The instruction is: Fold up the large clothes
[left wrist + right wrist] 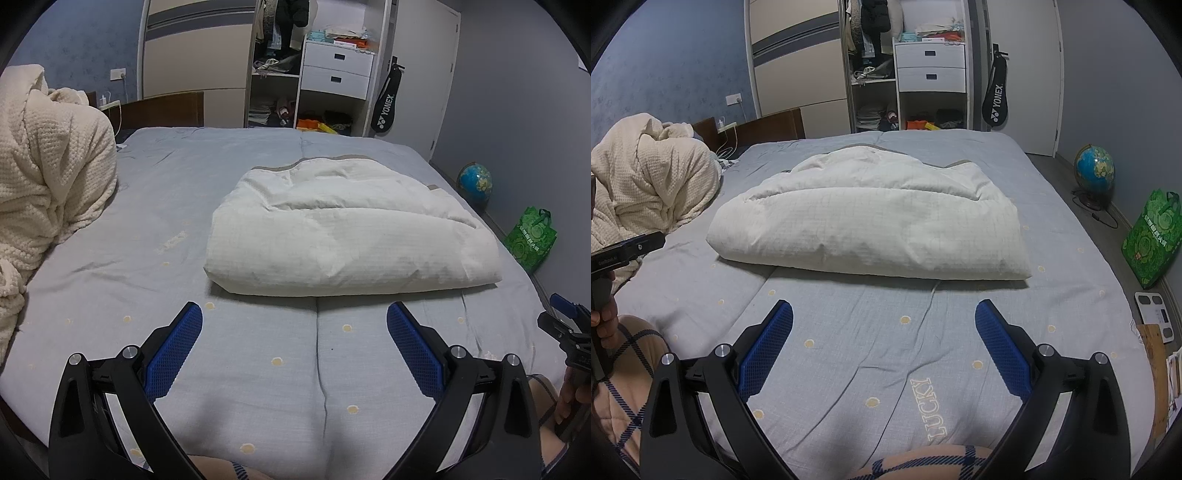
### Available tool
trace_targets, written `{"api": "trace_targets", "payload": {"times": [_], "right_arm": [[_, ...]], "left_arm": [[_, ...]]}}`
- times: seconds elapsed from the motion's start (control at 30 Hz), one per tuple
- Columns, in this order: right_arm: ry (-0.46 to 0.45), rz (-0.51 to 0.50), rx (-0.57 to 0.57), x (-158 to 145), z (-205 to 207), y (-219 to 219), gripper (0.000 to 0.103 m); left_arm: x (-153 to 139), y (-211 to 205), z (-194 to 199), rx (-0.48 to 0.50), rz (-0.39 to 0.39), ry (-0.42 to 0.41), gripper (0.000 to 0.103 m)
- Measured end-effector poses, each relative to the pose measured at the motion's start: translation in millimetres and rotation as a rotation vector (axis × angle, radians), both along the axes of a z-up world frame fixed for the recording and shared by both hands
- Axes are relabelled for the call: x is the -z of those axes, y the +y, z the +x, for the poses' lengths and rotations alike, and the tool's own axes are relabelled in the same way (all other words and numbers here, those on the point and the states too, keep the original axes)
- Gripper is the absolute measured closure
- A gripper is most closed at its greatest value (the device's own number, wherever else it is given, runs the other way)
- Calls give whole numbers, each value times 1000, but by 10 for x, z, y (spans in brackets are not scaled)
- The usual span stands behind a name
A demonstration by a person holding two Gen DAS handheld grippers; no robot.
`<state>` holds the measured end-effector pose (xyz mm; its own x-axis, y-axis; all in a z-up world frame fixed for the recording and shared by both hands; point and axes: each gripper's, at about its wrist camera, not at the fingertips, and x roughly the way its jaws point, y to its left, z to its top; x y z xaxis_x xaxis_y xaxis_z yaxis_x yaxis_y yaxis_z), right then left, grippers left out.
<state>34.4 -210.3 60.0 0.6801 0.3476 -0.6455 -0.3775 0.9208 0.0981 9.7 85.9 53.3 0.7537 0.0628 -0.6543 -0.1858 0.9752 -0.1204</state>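
A folded white quilt (351,236) lies in a thick, rumpled bundle near the middle of a bed covered with a grey dotted sheet (258,354), its folded edge facing the cameras and a tan border showing along its far side. The left gripper (294,328) hovers above the sheet on the near side of the bundle, its blue-padded fingers (177,350) spread wide with nothing between them and clear of the quilt. The right gripper (884,326) is held the same way, its blue pads (1001,350) parted and empty over the sheet, just short of the quilt's near edge, above the word "LUCKY" (929,410) stitched into the fabric. In the right wrist view, a hand (605,321) grips the black handle of the left tool at the frame's left edge, next to a plaid sleeve (624,387). A cream waffle-knit blanket (48,184) is heaped at the left side of the bed, well apart from the quilt. Behind the bed stands an open wardrobe (908,74) with white drawers and hanging clothes; a black Yonex racket bag (995,99) hangs beside it. On the floor to the right are a globe (1095,170), a green shopping bag (1152,240) and a white bathroom scale (1154,314).
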Motion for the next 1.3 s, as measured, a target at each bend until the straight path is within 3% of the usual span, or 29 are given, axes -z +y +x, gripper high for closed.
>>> {"api": "trace_targets", "payload": {"times": [1.3], "right_arm": [[2, -3, -2, 14, 13, -10, 8]], "left_arm": [[26, 40, -5, -10, 5, 23, 7]]}}
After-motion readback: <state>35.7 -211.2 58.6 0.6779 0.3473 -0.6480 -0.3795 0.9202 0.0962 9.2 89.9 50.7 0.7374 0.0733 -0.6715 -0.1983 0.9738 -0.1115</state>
